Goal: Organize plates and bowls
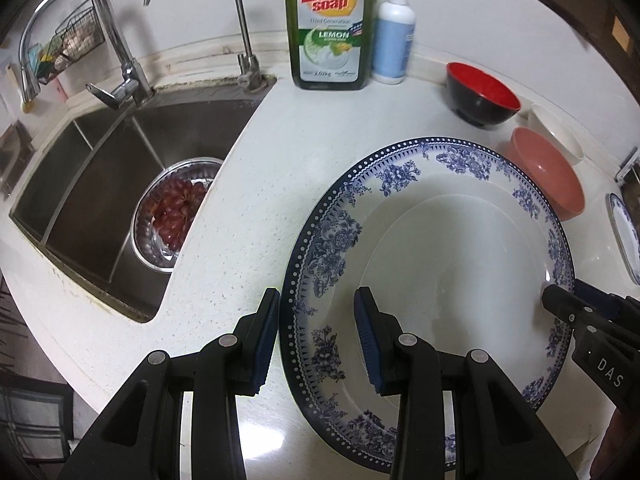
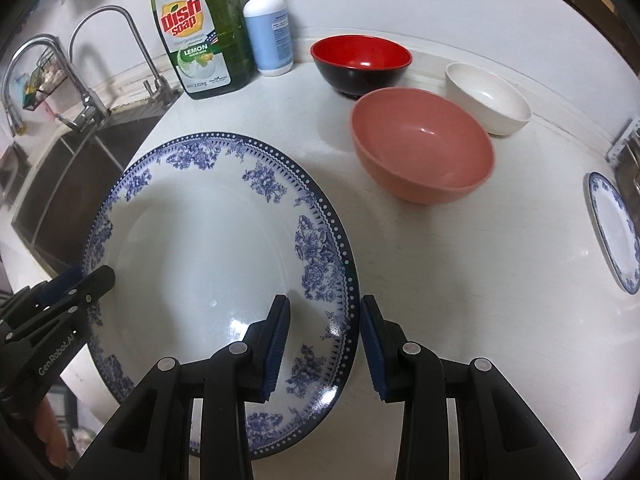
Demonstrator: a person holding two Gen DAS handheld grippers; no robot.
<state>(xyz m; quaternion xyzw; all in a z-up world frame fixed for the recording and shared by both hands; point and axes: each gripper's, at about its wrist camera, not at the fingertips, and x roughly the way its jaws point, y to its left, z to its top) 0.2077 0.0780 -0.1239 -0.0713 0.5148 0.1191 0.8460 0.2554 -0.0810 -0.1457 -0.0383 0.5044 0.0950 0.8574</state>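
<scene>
The big blue-and-white plate (image 1: pixel 460 248) lies flat on the white worktop (image 1: pixel 256 184), just right of the sink (image 1: pixel 100 184). The left claw (image 1: pixel 316 336) is spread wide across the plate's left rim, one finger outside on the worktop and one over the plate's well, not clamped. The right claw (image 2: pixel 324 344) straddles the opposite rim the same way, spread wide, with gaps on both sides of the rim.

Beyond the plate sit a pink bowl (image 2: pixel 424 148), a red-and-black bowl (image 2: pixel 360 64) and a white bowl (image 2: pixel 488 96), close together. A smaller blue-patterned plate (image 2: pixel 616 236) lies far right. A dish soap bottle (image 1: pixel 330 24) and a pump bottle (image 1: pixel 394 36) stand at the wall. A metal strainer of red fruit (image 1: pixel 176 212) rests in the sink.
</scene>
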